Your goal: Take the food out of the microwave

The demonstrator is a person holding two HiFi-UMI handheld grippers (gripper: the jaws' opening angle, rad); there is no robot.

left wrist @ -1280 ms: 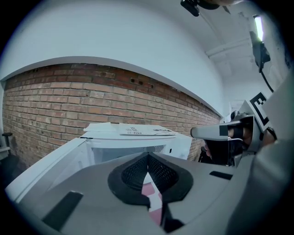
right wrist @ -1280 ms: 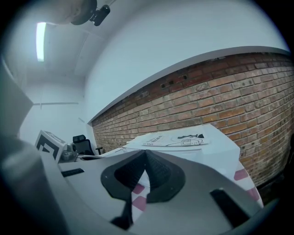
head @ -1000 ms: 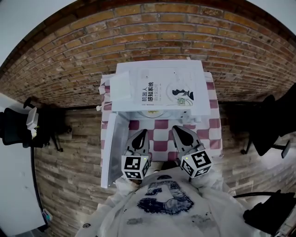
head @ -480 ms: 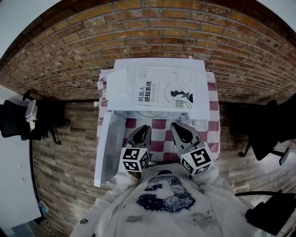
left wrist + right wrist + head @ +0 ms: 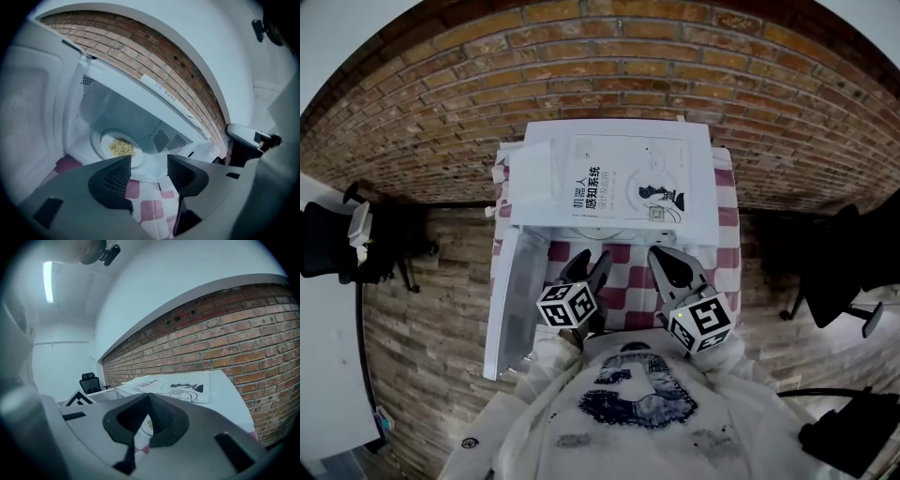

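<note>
Now my left gripper (image 5: 149,161) has its jaws apart, just opened, with nothing between them; my right gripper (image 5: 149,399) is closed together and empty. Left of centre, the food (image 5: 122,147) lies on its plate (image 5: 95,143) inside the open microwave (image 5: 122,110). The reach is starting, I think: next I go in and take the plate rim, keeping it level.

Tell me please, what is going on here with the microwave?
A person is at a white microwave with a claw in each hand. The microwave door is swung open, and a plate with yellow food sits inside. The left claw points at the plate; its jaws have just been opening and nothing is between them. The right claw is shut and empty. The food is not yet taken out.
</note>
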